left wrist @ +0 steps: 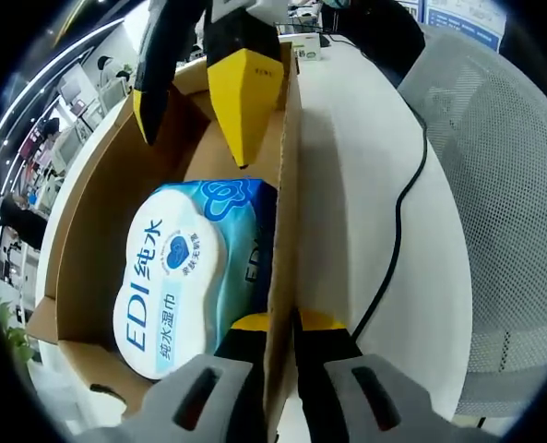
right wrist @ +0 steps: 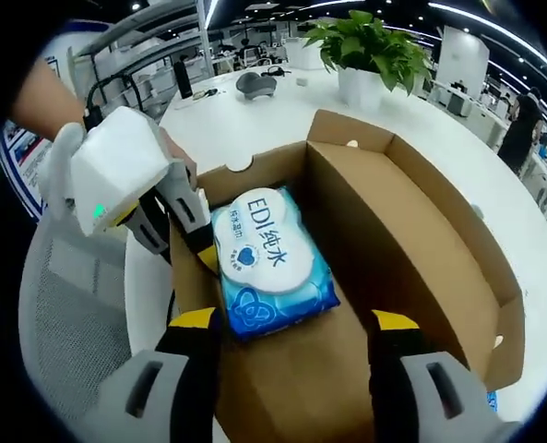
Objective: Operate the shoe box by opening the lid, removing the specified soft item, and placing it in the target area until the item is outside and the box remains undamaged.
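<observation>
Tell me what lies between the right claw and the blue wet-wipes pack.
Bare brown cardboard box floor separates the right claw from the blue wet-wipes pack, seen in the right gripper view.

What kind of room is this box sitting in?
Probably a big open office. The cardboard box sits on a white table, with a mesh office chair beside it, a potted plant, and rows of desks under ceiling lights.

Open-plan office: desks (right wrist: 255,120), monitors (right wrist: 183,78).

You had a green plant (right wrist: 370,41) in a white pot at one o'clock, a grey mesh chair (left wrist: 499,185) at three, a black cable (left wrist: 398,217) beside it.
</observation>
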The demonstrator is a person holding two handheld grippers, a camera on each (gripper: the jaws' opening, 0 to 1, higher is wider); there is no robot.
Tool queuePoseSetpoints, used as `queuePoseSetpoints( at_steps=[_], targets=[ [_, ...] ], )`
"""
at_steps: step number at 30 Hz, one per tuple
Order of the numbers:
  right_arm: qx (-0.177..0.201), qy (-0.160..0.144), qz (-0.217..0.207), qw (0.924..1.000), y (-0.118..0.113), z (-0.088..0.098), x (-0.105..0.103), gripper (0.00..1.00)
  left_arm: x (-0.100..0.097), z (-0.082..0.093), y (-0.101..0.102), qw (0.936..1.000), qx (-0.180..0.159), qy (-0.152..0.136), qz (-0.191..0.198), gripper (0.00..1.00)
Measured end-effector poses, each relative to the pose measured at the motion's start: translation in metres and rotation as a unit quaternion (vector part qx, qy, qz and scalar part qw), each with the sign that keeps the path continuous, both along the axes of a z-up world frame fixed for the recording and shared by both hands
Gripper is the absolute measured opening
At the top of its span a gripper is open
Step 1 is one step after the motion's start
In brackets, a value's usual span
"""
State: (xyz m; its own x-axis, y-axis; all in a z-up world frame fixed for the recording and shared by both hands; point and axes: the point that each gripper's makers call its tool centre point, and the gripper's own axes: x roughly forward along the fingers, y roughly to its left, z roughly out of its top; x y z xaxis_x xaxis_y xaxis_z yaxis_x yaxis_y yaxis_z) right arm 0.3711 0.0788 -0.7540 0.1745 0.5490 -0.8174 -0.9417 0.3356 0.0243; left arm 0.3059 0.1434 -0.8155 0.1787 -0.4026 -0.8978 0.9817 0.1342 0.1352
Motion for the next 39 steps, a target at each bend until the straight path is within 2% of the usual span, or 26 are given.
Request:
queuePoseSetpoints(
  at_steps=[12,20,31,39],
  targets=[
    [0.009,-0.006,0.008,0.9999,0.012,-0.008,-0.001,0.64,0.0,0.0,0.0,1.0,0.0,-0.001,0.0,0.04],
    [0.015,-0.002,0.022,0.9997,0.019,-0.011,0.0,0.68,-0.001,0.0,0.0,1.0,-0.001,-0.001,0.0,0.04],
    [-0.016,0.009,0.031,0.9993,0.027,-0.037,-0.004,0.63,-0.001,0.0,0.0,1.0,0.0,-0.001,-0.001,0.04],
    [-0.016,0.01,0.03,0.9994,0.026,-0.038,-0.003,0.6,-0.002,0.0,-0.001,1.0,-0.001,-0.001,-0.001,0.04]
  ],
)
